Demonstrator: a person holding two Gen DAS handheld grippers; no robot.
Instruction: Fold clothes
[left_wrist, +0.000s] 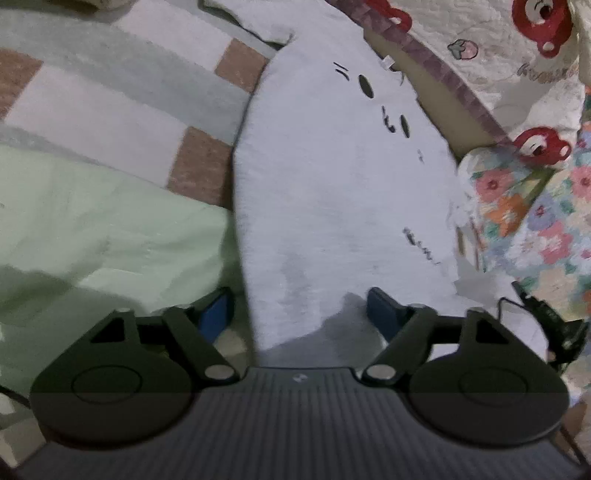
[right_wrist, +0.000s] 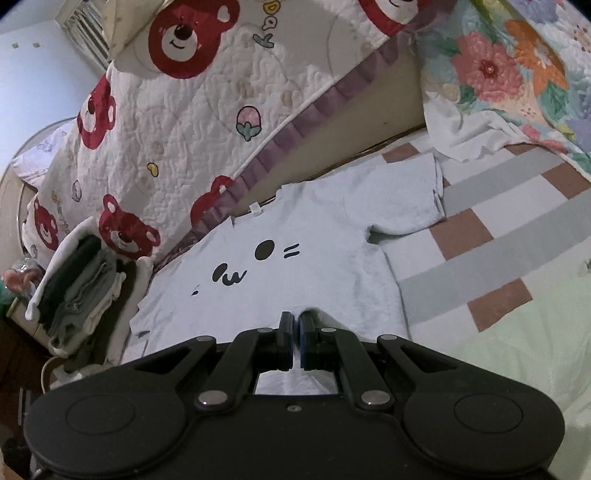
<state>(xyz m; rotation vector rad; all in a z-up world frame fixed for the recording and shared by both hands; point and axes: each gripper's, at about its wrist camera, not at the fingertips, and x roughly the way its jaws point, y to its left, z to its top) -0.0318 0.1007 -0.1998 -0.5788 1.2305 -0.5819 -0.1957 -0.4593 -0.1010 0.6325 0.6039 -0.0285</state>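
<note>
**Hem in reach, shirt running straight ahead of us**

We are at the bottom edge of the pale cartoon-face T-shirt (right_wrist: 295, 266), which lies flat on the checked bedspread (right_wrist: 491, 236), filling the middle of the right wrist view. Its long axis runs away from us: hem at the bottom of the frame, neck label and collar up toward the bear-print quilt (right_wrist: 207, 110), one short sleeve (right_wrist: 410, 192) spread out to the upper right.

Our right gripper (right_wrist: 295, 334) has its blue pads pressed together, right over the hem at lower centre; we judge it is pinching the fabric, though the pinch itself is hard to see.

Our left gripper (left_wrist: 301, 314) stands wide apart, one finger either side of the shirt's near end at the bottom of the left wrist view. The cloth passes between the fingers, ungripped, and stretches toward the top of the frame. A light green cloth (left_wrist: 110, 229) sits just to the left, a floral quilt (left_wrist: 535, 206) at the right.

We judge both grippers sit on the hem end, so the fold must carry that edge forward toward the collar.
</note>
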